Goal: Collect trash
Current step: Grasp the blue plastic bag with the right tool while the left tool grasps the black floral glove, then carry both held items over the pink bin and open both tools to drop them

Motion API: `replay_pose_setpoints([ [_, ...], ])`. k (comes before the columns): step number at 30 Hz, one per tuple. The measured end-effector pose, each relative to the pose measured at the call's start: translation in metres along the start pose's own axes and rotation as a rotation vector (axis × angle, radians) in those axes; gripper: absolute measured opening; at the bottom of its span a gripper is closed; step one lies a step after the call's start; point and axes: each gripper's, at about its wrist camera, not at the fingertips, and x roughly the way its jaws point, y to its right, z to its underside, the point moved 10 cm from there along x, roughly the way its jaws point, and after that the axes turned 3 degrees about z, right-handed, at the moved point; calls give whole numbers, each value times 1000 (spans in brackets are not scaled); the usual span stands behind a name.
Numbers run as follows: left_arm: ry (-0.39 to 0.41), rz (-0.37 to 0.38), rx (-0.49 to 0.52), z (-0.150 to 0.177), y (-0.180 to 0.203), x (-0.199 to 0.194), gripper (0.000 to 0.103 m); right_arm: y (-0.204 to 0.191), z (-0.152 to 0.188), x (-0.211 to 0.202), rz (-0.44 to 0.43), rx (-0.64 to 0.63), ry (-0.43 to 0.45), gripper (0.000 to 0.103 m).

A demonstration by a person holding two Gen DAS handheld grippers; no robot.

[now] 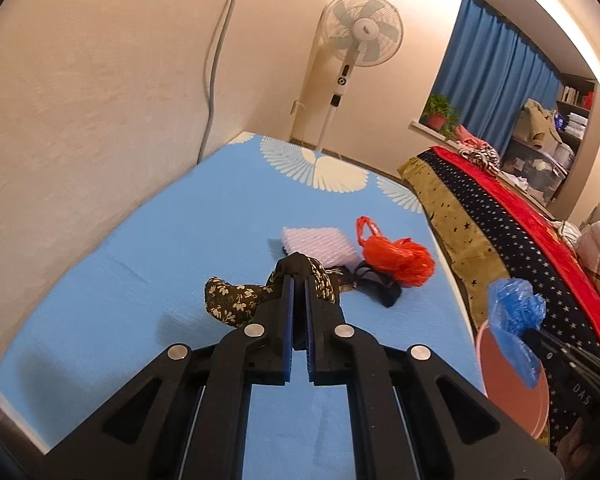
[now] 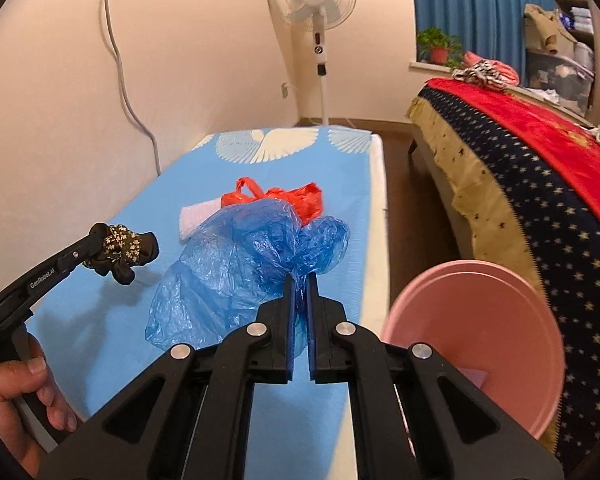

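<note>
- Step in hand: both pickups are made, with the items held clear of the blue table (image 2: 332,184)
- Left gripper (image 2: 99,240) is clamped shut on the floral cloth (image 2: 129,250)
- Right gripper (image 2: 300,280) is clamped shut on the blue plastic bag (image 2: 235,264)
- Next move, as judged: carry both over the pink basin (image 2: 472,340) beside the table, then open the jaws
- Orange bag (image 1: 396,256) and white foam (image 1: 320,242) lie on the table

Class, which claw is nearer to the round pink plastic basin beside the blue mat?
Right. The right claw, shut on a crumpled blue plastic bag, hangs beside the pink basin; the left claw, gripping floral cloth, is farther away.
</note>
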Motion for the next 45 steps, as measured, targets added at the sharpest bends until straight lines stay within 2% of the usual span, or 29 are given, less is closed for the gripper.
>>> replay_pose_setpoints([
  [9,30,38,50,5,25,-29,5,26,8,-46,32,10,50,5],
  [14,30,69,79,12,39,-41,5,37,14,-57,33,28,61,5],
  [27,10,103,134,25,63,-39,5,61,20,-65,40,66,66,5],
  [45,-3,183,181,37,105,-29,5,129,24,-64,137,146,78,5],
])
